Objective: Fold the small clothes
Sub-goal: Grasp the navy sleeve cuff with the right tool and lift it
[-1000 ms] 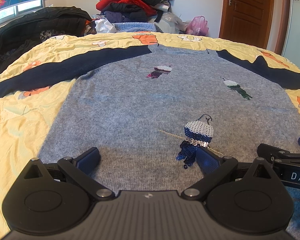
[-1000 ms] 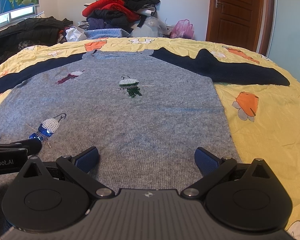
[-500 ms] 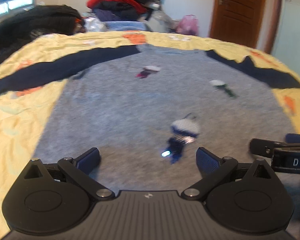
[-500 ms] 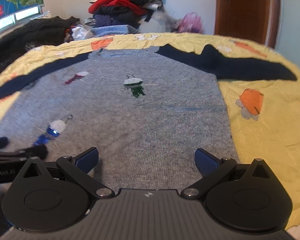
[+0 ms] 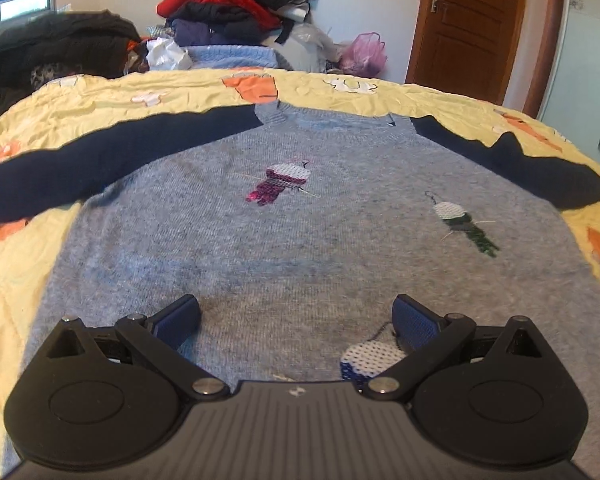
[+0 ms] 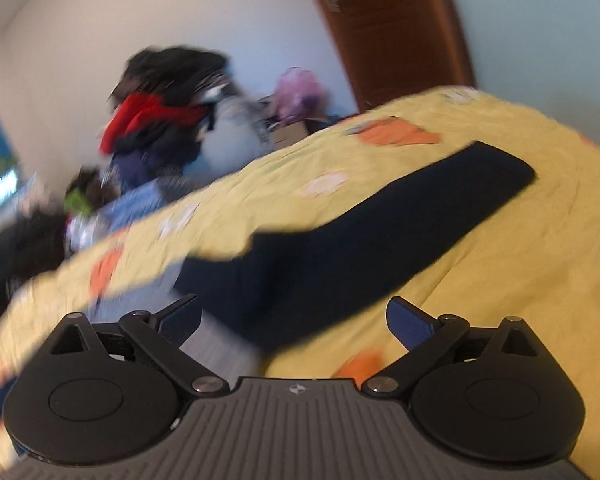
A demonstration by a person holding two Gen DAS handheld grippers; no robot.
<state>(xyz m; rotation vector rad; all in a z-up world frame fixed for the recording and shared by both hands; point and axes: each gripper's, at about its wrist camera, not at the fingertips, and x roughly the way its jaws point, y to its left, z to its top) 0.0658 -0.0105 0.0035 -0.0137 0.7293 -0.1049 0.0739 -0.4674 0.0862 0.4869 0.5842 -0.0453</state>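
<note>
Left wrist view shows the bed (image 5: 28,240) under its yellow sheet, with the grey sweater (image 5: 300,240) spread flat on it, front up, both dark sleeves out to the sides. Since a second ago the right tongs (image 6: 294,318) have left the hem, swinging and tilting toward the right sleeve (image 6: 379,236), spread wide and empty, so a sleeve fold probably comes first. The left tongs (image 5: 296,316), also spread and gripping nothing, have crept up the body, low over the knit.
</note>
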